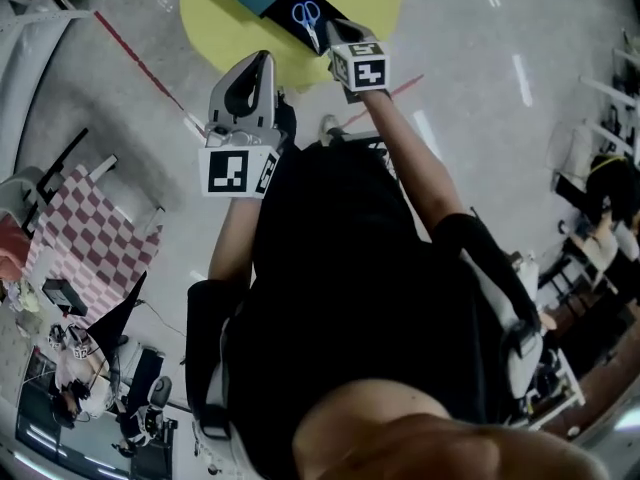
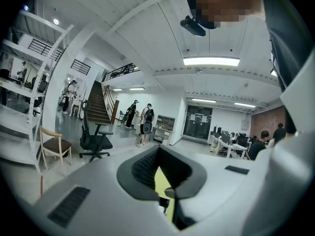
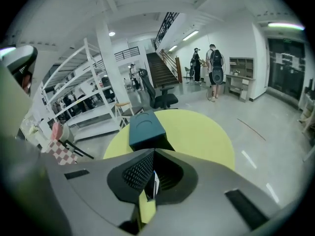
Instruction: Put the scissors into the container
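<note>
— Head view?
— From the person's head, steeply down; the yellow worktop [image 1: 215,18] lies well off.
— Gripper views?
— Each along its own jaws: right close over that same worktop, left tilted up toward the ceiling [image 2: 147,23]; both share the staircase [image 2: 98,109].

We see scissors [image 1: 307,15] at 12 o'clock w/ blue plastic handles. Table [image 1: 215,23]: smooth matt yellow. Left gripper [image 2: 159,154]: matt grey plastic, w/ ribbed black pads [image 2: 142,167].
</note>
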The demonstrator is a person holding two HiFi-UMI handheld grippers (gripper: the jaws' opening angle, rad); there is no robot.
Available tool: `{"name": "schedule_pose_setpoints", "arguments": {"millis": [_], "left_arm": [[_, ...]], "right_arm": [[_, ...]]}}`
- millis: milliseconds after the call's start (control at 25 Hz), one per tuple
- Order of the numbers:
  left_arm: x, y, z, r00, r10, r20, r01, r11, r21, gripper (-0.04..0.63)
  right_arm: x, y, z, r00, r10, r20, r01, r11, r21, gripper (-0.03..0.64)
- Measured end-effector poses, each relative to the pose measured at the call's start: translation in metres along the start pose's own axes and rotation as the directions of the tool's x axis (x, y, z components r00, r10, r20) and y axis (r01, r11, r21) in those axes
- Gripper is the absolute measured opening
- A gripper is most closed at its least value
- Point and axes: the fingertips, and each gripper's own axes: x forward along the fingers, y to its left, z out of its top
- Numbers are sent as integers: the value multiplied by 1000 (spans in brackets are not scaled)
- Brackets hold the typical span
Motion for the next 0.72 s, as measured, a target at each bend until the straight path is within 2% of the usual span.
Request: {"name": "schedule_pose_setpoints", "arguments": {"millis": [400, 560, 720], "left_arm": [[-48, -82, -11, 993, 113, 21, -113, 994, -8, -3], [-69, -103, -16, 991, 132, 6, -133, 991, 20, -3], [-83, -118, -19, 992, 128, -12, -128, 992, 11, -3]], "right_arm": [[-111, 1, -24, 987, 111, 118, -109, 994, -27, 0], [-151, 12, -29, 975, 149, 164, -143, 988, -50, 0], [-186, 22, -32, 962, 182, 202, -173, 983, -58, 0]]}}
